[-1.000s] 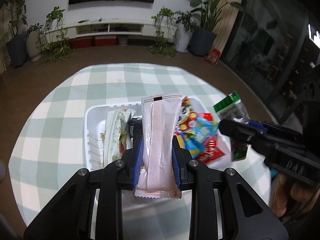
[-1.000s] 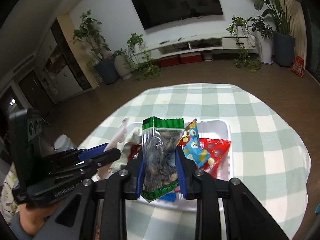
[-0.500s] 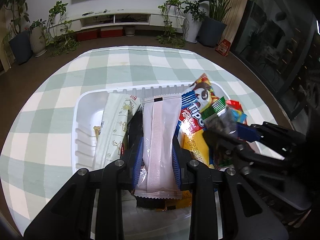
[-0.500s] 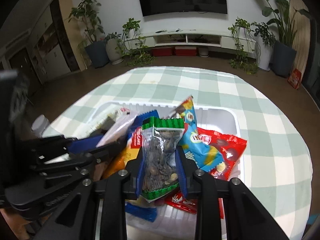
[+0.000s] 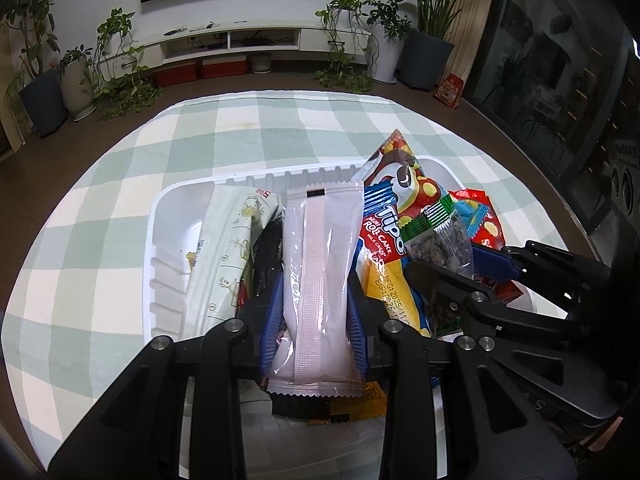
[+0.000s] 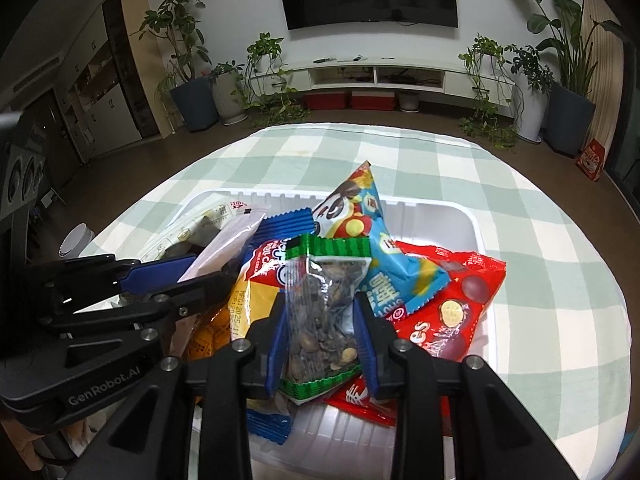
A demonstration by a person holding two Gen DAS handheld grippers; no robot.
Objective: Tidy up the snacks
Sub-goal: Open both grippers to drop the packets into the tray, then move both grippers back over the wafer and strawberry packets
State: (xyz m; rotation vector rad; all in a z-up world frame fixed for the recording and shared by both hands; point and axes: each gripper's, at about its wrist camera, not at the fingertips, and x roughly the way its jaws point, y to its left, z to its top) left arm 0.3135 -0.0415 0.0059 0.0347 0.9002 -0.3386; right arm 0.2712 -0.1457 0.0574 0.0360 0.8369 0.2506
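A white plastic tray [image 5: 172, 248] on the checked table holds several snack packets. My left gripper [image 5: 314, 280] has a long pale pink packet [image 5: 320, 248] between its blue pads, low over the tray; its jaws are opening. My right gripper [image 6: 320, 300] has a clear packet of seeds with green ends [image 6: 324, 304] between its pads, resting on the pile; its jaws are opening too. Each gripper shows in the other's view: the right gripper [image 5: 444, 260] and the left gripper [image 6: 208, 268], close side by side. A red candy bag [image 6: 452, 300] lies beneath.
A Tipo roll cake pack [image 5: 384, 236] and a pale green packet [image 5: 228, 248] flank the pink one. The round table [image 5: 120, 184] has bare cloth beyond the tray. A white round object [image 6: 76, 240] sits near its left edge. Plants and a TV shelf stand behind.
Both grippers have come down with their packets from above the table into the tray, ending close together over the pile. Over the last half second they barely moved.
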